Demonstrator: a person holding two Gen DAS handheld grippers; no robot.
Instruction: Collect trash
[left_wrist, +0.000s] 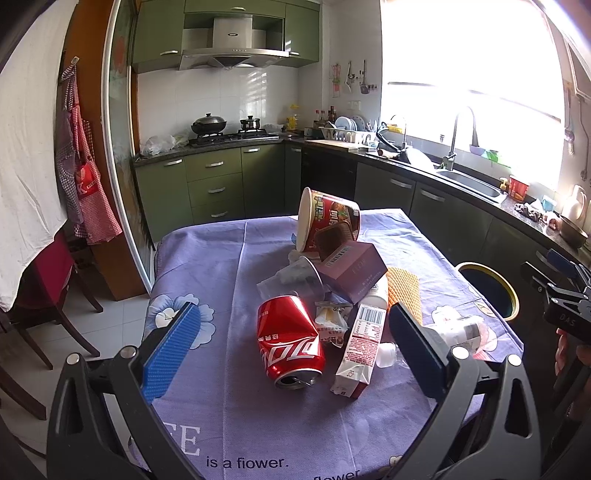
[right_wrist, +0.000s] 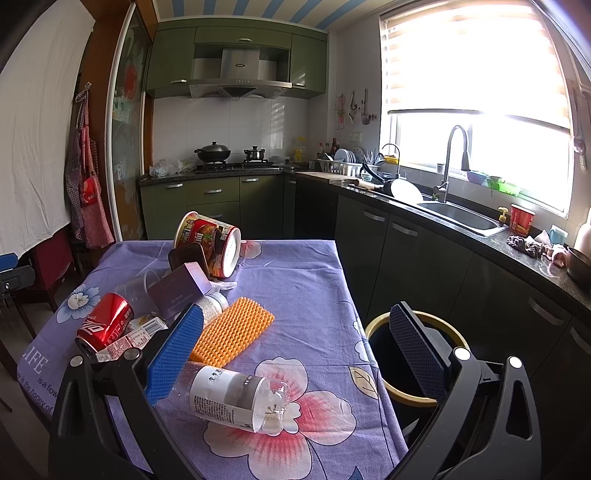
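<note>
My left gripper (left_wrist: 295, 345) hangs spread wide over the near end of the table (left_wrist: 221, 280), its blue pads either side of a dented red can (left_wrist: 290, 345) and a carton (left_wrist: 360, 350), gripping nothing. My right gripper (right_wrist: 297, 356) is spread too, over a clear bottle (right_wrist: 236, 400) lying on its side. Farther back lie an orange mat (right_wrist: 231, 330), a purple box (right_wrist: 181, 288) and a tipped noodle cup (right_wrist: 208, 242); the bin (right_wrist: 376, 328) stands just beside the table's right edge.

The milk carton (left_wrist: 356, 343) hides most of the white bottle (left_wrist: 380, 291); carton print too small to read.
</note>
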